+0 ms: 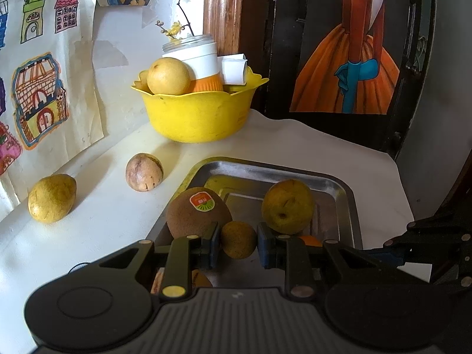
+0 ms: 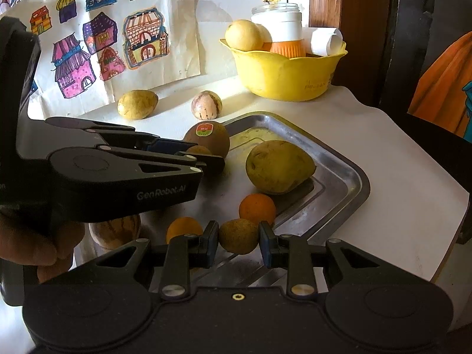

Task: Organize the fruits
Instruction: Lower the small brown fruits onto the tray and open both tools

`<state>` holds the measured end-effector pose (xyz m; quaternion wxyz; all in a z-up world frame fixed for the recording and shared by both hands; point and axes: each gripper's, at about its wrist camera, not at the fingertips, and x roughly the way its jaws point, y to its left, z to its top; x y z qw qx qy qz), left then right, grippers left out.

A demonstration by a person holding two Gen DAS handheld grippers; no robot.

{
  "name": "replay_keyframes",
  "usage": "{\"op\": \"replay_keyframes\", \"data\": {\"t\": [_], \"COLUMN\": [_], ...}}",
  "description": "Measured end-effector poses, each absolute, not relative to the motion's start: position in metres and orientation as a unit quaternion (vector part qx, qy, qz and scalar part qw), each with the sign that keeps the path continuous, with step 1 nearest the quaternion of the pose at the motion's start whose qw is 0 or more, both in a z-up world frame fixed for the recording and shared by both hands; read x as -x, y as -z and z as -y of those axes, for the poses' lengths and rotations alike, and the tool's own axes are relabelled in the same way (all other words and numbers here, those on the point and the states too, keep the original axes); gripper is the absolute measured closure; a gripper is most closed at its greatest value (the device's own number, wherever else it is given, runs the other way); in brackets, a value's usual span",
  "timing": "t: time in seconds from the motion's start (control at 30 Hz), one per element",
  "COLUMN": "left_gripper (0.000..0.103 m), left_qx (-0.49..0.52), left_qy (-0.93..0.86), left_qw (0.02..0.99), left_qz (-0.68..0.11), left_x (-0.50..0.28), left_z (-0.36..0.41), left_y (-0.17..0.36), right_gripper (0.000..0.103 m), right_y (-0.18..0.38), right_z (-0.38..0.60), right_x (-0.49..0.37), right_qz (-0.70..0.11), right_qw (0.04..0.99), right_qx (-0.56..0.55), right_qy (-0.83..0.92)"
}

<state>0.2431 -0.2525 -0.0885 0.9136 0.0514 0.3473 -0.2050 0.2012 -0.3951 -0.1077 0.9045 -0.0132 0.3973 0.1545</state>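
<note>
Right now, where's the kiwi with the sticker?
In both wrist views the kiwi sits at the metal tray's far left corner, just beyond the left gripper.

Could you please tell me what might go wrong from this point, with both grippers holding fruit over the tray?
1. Each gripper, left and right, pinches a small round fruit at its sides; either might slip and roll.
2. The kiwi sits at the metal tray edge beside the left gripper; a nudge could push it off.
3. The two grippers are close and could collide.
</note>
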Motion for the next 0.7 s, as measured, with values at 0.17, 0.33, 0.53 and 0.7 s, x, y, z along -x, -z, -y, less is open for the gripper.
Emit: {"op": "replay_keyframes", "data": {"t": [0.17,0.33,0.53,0.7], "left_gripper": [0.074,0.074,0.074,0.074], "left_qx": [-0.049,-0.047,-0.046,-0.045], "left_qy": [0.204,0.203,0.202,0.201], "left_qw": [0.913,0.913,0.913,0.913], "left_qz": [-0.349,-0.351,-0.351,-0.352], "left_x": [-0.2426,-0.2416,-0.2407,-0.2401], "left_z": [0.25,0.2484,0.2474,0.2459], "left_y": [0.089,0.0901,0.0902,0.091], "right_gripper": [0.072,0.072,0.072,0.071], "right_y": [0.1099,0.1113,0.1119,0.1119], "right_z": [0.3953,0.3962,0.3967,0.3962], "right_x": [-0.2007,-0.2016,-0.2014,-0.2005], "right_qz": [-0.4,-0.403,-0.404,-0.407], "right_qw": [0.903,0.902,0.901,0.9], "right_qx": [0.014,0.011,0.012,0.012], "right_qy": [-0.156,-0.156,-0.155,-0.155]}}
